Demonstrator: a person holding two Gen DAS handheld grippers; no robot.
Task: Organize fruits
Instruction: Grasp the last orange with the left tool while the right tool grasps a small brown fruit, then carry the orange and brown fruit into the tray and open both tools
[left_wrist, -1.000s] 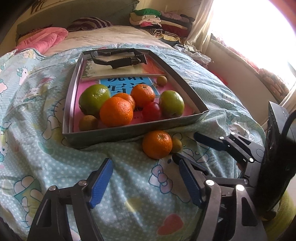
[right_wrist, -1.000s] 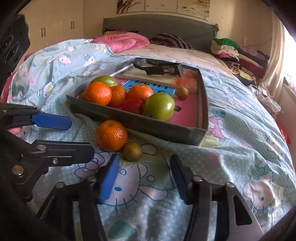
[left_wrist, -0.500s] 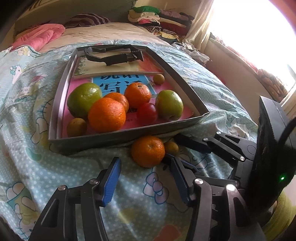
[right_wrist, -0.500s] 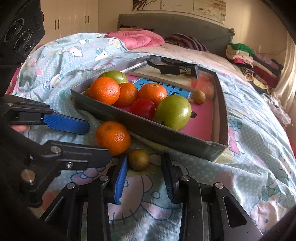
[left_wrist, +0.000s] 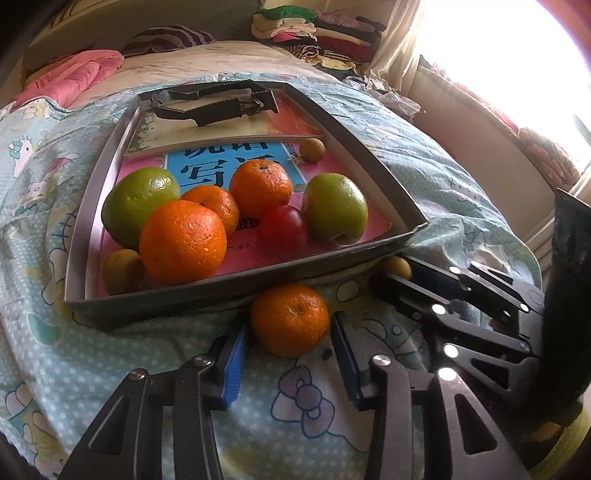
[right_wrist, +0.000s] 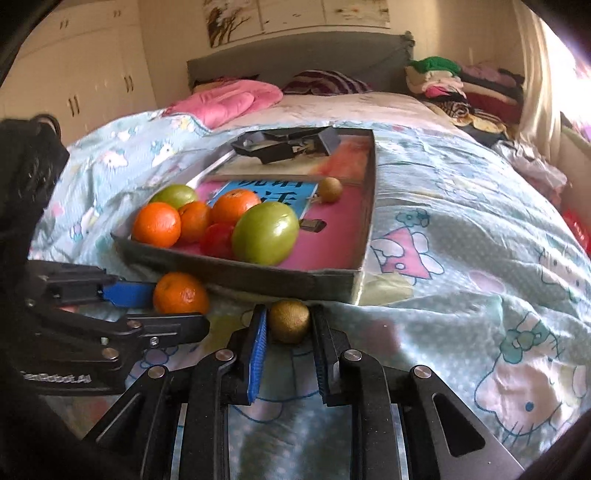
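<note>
Both grippers have closed in since a second ago: our left gripper (left_wrist: 288, 354) now straddles the loose tangerine (left_wrist: 290, 319) and our right gripper (right_wrist: 288, 332) brackets the small brown fruit (right_wrist: 289, 320), where before both fruits lay ahead of the tips. The tangerine sits on the bedspread (left_wrist: 110, 369) just in front of the tray (left_wrist: 236, 288), between the left fingers, which are spread a little wider than the fruit with a visible gap on each side. The brown fruit lies just beside the tray's near wall, and the right fingers look pressed to both its flanks, though we cannot tell how firmly they bite. To do this well, we judge we should close the left fingers evenly on the tangerine's widest part, squeezing gently because its skin gives. On the right, we should lift straight up before moving forward, since the wall is close and the soft bedding may let the fruit roll. Inside the tray the green apple (right_wrist: 266, 233), oranges (left_wrist: 183, 240) and red fruit (left_wrist: 282, 230) crowd the near side, so we should aim for the bare pink floor.
</note>
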